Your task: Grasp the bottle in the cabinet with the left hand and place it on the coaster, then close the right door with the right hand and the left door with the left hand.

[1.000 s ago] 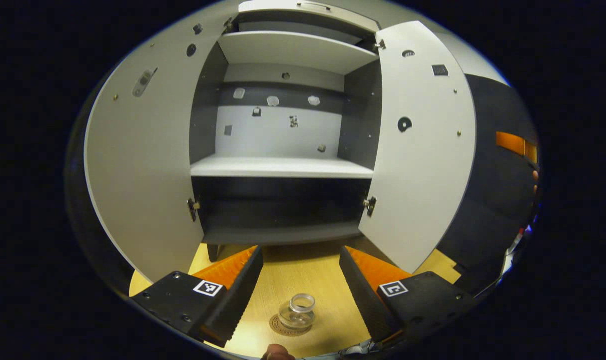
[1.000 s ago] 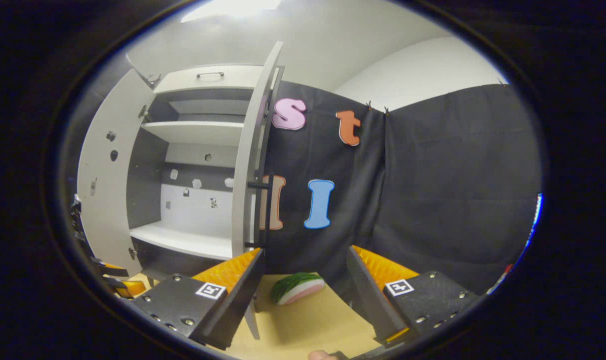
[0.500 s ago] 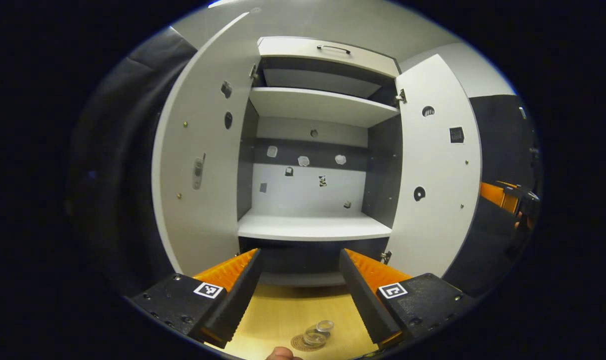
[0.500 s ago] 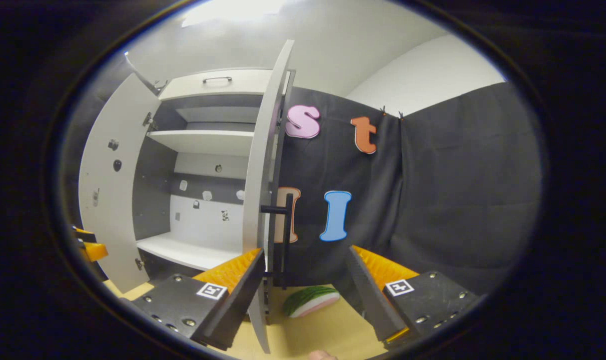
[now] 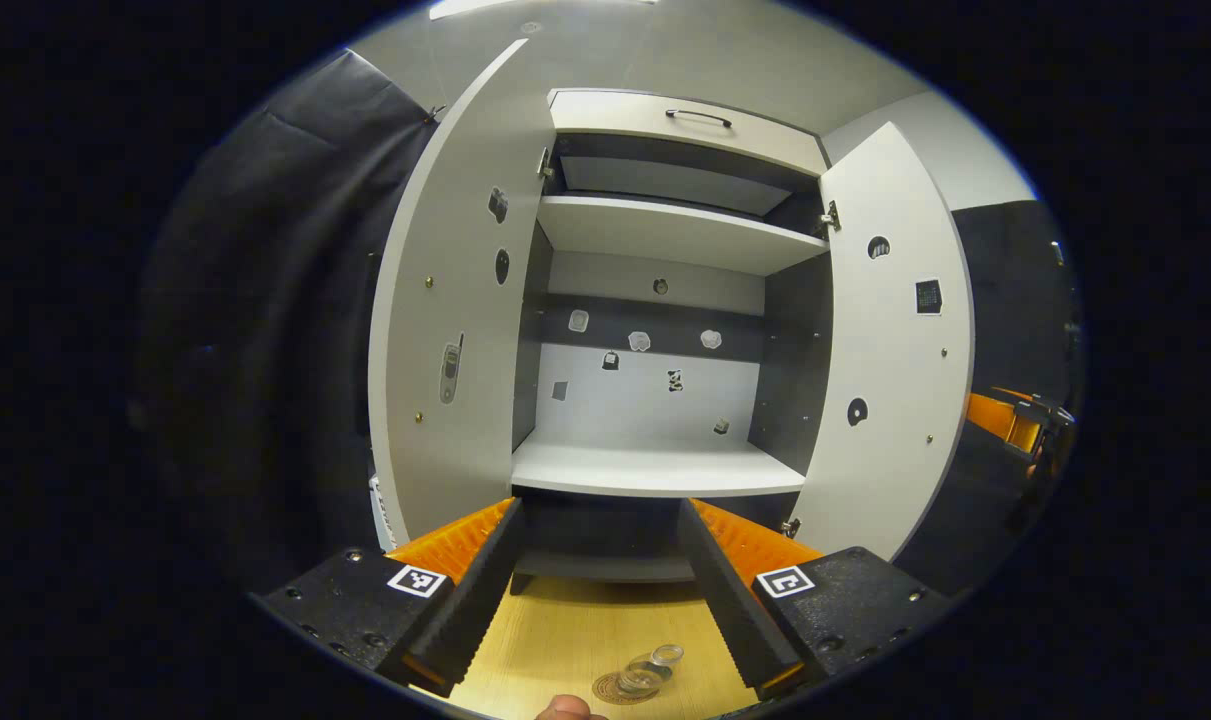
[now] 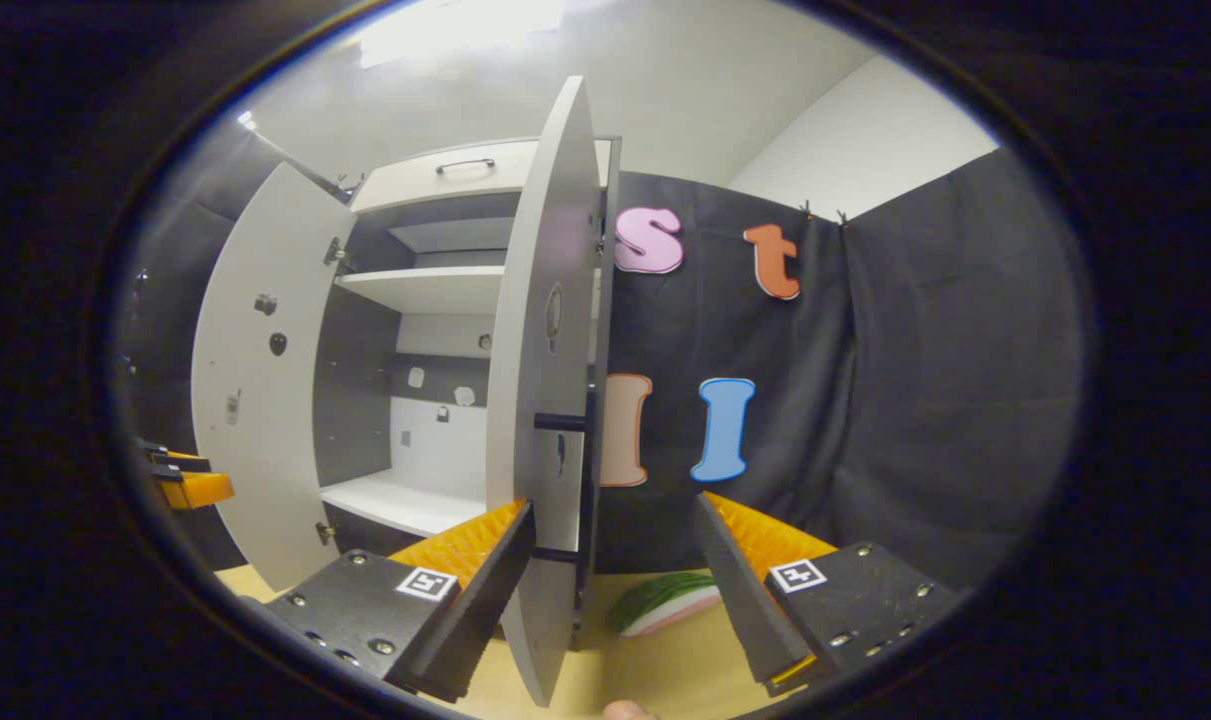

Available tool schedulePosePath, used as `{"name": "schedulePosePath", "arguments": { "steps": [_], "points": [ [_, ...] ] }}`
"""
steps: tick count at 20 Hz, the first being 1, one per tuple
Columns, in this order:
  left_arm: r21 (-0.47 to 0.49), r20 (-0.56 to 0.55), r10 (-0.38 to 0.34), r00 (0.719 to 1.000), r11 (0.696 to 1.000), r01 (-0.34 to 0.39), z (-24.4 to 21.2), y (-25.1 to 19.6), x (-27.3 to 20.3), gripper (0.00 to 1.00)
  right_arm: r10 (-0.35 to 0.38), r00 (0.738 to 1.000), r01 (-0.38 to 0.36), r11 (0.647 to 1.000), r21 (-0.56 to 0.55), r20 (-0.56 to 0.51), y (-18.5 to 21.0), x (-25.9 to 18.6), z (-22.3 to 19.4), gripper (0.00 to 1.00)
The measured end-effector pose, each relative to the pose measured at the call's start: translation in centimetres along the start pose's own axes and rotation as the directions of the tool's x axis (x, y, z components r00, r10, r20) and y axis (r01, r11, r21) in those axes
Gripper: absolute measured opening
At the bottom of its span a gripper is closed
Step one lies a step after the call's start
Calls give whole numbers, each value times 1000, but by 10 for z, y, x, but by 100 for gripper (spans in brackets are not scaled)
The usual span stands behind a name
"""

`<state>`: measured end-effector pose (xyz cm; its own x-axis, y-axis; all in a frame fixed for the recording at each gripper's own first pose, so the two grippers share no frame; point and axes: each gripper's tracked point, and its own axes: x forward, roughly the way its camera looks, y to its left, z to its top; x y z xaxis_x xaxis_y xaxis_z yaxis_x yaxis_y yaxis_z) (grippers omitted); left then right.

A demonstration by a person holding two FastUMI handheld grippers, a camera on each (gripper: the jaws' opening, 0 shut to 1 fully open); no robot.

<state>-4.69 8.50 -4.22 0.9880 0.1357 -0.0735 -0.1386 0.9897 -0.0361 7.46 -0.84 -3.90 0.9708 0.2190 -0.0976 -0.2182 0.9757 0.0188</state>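
two flat grey cabinet doors (image 5: 455, 300) ajar, clear round bottle (image 5: 653, 672) on coaster (image 5: 615, 688), left tool (image 5: 595, 590) and right tool (image 6: 605, 600) gaping, nothing held

Standing here, a few things are hard to make out. The bottle (image 5: 653, 670) on the coaster (image 5: 615, 689) sits so low in the left gripper view that it's tiny, and the coaster's near rim is cut off by the picture's edge. The little stickers on the cabinet's back wall (image 5: 655, 400) are too small to tell apart. In the right gripper view the right door (image 6: 550, 400) stands edge-on and hides part of the cabinet's inside, and the watermelon slice (image 6: 665, 604) is partly tucked behind the right gripper's finger (image 6: 740, 590).
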Motion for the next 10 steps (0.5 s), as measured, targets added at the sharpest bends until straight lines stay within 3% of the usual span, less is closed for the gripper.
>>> {"name": "schedulePosePath", "arguments": {
  "steps": [2, 3, 4, 10],
  "points": [
    [-4, 10, -4, 1000, 1000, 4, 4, -2, 0, 97, 55, 998, -55, 998, 3, -3, 22, 5, 1, 98],
    [-2, 14, -1, 1000, 1000, 1, 5, 0, -1, 97, 82, 997, -82, 997, 3, -3, 33, 9, 1, 93],
    [2, 15, 8, 1000, 1000, -8, 6, 3, -3, 97, 107, 994, -107, 994, 6, -3, 44, 13, 0, 98],
    [22, -3, 108, 994, 994, -107, -5, 42, -24, 97, 214, 977, -214, 977, 23, -11, 95, 37, -6, 98]
  ]
}}
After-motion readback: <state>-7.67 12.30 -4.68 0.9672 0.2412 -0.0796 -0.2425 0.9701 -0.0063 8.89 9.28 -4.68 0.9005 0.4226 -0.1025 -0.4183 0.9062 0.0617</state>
